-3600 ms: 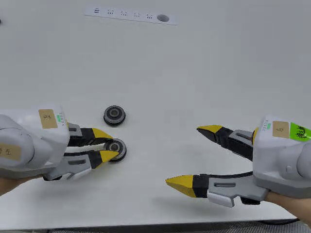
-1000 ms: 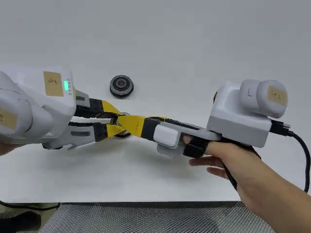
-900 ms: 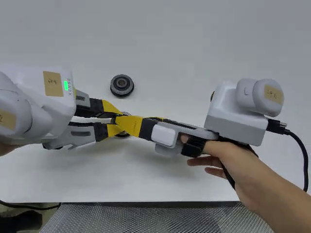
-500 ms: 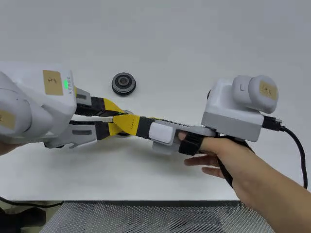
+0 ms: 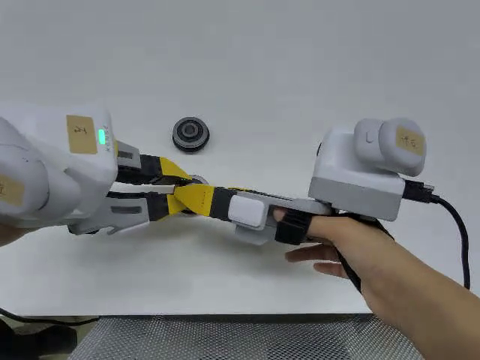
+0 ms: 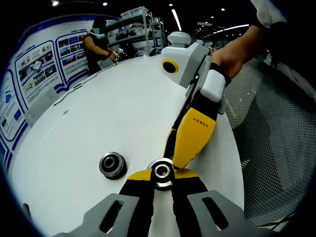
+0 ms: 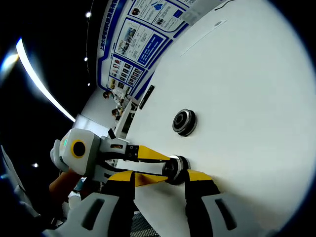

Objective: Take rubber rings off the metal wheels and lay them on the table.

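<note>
At the table front, left gripper and sideways-rolled right gripper, jaws both pinching one wheel.

The left claw is showing a bulky white housing with a lit green lamp and a beige handwritten label, its grey-and-black fingers ending in yellow tips. The right claw is wearing the same colours, a rounded white cap carrying another beige label, while a black cable is trailing from the housing at 3 o'clock. A black strap is wrapping one finger of the person's bare hand.
</note>
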The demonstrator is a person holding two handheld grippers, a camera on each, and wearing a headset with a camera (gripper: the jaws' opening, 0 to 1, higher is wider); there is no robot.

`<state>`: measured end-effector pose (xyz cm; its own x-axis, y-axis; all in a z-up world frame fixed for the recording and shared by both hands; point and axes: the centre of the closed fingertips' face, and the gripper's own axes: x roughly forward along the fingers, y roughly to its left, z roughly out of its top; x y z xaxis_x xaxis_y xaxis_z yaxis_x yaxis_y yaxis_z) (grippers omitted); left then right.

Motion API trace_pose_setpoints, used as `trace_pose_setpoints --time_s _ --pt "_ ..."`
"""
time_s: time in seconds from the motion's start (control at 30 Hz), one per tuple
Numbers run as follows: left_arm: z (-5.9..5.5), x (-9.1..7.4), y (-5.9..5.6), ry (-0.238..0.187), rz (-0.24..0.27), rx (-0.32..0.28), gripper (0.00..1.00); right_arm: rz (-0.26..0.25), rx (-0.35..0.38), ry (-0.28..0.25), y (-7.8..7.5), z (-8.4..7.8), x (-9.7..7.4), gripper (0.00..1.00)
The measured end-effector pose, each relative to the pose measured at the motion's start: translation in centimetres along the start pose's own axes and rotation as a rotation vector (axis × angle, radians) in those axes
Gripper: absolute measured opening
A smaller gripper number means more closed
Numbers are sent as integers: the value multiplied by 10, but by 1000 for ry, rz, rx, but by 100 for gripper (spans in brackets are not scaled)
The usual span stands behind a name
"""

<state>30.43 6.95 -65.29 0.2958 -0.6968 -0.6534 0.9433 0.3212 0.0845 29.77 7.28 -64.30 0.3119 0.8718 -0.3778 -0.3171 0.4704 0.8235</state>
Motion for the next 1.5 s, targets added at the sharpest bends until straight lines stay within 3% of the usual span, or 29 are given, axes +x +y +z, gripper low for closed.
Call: trace_pose_setpoints --time_s 0.37,0.8,1.07,1.5 --pt "0 0 0 10 -4 3 13 19 47 -17 2 -1 -3 41" --pt "0 0 0 5 1 -1 13 16 37 -32 -2 -1 -2 38" --pt "-1 -1 1 1 6 -8 13 47 127 -69 -7 3 -3 35" --pt "-1 -1 1 -1 6 -6 13 26 68 -64 -8 4 -3 27"
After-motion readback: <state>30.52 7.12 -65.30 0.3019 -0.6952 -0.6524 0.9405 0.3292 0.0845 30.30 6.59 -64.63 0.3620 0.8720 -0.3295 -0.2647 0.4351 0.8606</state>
